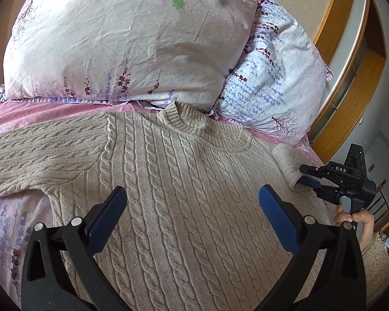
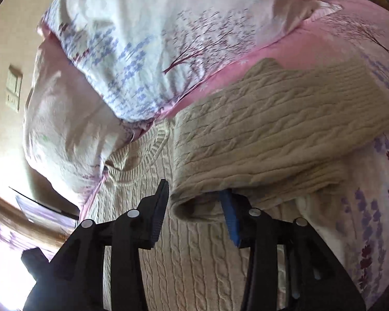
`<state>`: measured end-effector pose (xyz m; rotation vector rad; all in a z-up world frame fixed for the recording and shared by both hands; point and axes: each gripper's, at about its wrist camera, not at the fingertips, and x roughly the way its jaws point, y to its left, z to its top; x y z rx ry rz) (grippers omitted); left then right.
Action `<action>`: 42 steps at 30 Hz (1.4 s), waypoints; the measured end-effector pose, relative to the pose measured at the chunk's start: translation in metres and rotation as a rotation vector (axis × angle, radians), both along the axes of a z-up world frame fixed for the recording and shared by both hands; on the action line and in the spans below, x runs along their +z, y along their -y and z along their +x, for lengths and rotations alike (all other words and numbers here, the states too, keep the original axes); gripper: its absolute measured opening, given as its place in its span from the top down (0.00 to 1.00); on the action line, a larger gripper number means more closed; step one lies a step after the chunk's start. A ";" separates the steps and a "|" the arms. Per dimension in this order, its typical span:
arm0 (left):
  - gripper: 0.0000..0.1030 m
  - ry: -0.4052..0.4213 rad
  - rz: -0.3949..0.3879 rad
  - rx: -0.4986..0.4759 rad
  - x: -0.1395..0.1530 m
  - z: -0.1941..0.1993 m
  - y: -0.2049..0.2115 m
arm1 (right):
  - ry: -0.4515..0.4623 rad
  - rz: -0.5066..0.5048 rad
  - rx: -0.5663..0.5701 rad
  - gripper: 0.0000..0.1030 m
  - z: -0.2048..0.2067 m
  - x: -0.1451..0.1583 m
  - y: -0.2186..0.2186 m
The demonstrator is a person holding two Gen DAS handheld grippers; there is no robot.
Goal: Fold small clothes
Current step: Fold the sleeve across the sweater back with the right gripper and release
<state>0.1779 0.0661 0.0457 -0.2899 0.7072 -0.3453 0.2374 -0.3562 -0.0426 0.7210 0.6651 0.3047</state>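
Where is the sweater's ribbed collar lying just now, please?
In the left wrist view the collar lies at upper centre, touching the lower edge of the floral pillows on the pink bedsheet.

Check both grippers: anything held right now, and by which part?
Nothing held. The left gripper is open above the sweater body. The right gripper is open too; the folded sleeve end sits between its fingers, unpinched.

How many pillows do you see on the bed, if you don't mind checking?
2. The large pale pillow lies on top, just behind the sweater collar; the blue-flowered pillow sits partly under it, toward the right gripper. More may be hidden beneath.
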 end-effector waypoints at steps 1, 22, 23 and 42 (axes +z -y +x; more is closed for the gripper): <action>0.02 -0.004 -0.007 0.000 0.000 0.000 -0.001 | -0.010 0.033 -0.028 0.59 -0.002 -0.002 0.010; 0.02 0.001 -0.115 0.047 0.003 0.003 -0.037 | 0.266 -0.102 -0.001 0.92 -0.004 0.072 -0.053; 0.02 -0.002 -0.121 0.050 0.003 0.003 -0.038 | 0.273 -0.119 0.056 0.92 0.001 0.073 -0.076; 0.31 -0.247 -0.391 -0.022 -0.022 0.053 -0.014 | -0.074 0.023 -0.055 0.62 -0.026 -0.009 -0.047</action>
